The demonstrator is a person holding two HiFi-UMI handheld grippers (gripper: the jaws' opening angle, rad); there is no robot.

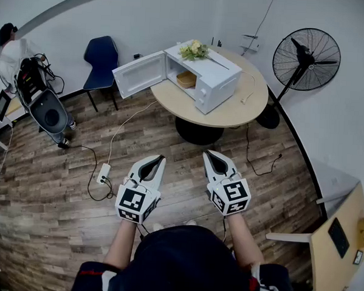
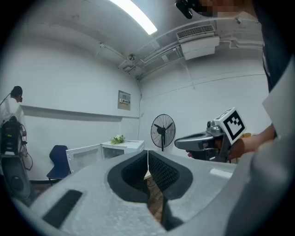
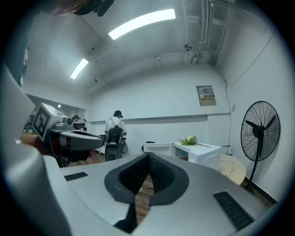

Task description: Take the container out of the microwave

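A white microwave (image 1: 205, 79) stands on a round beige table (image 1: 232, 111), its door (image 1: 139, 74) swung wide open to the left. Inside the cavity sits a tan container (image 1: 186, 79). The microwave also shows small in the left gripper view (image 2: 120, 148) and the right gripper view (image 3: 193, 152). Both grippers hover over the wooden floor, well short of the table. My left gripper (image 1: 161, 159) is shut and holds nothing. My right gripper (image 1: 208, 153) is also shut and holds nothing. In the left gripper view the jaws (image 2: 147, 154) meet tip to tip; in the right gripper view they (image 3: 148, 156) do the same.
A bunch of flowers (image 1: 194, 49) lies on the microwave's top. A standing fan (image 1: 304, 54) is right of the table, a blue chair (image 1: 102, 61) left of it. A power strip (image 1: 102, 173) and cables cross the floor. A person stands by equipment (image 1: 41, 98) at far left.
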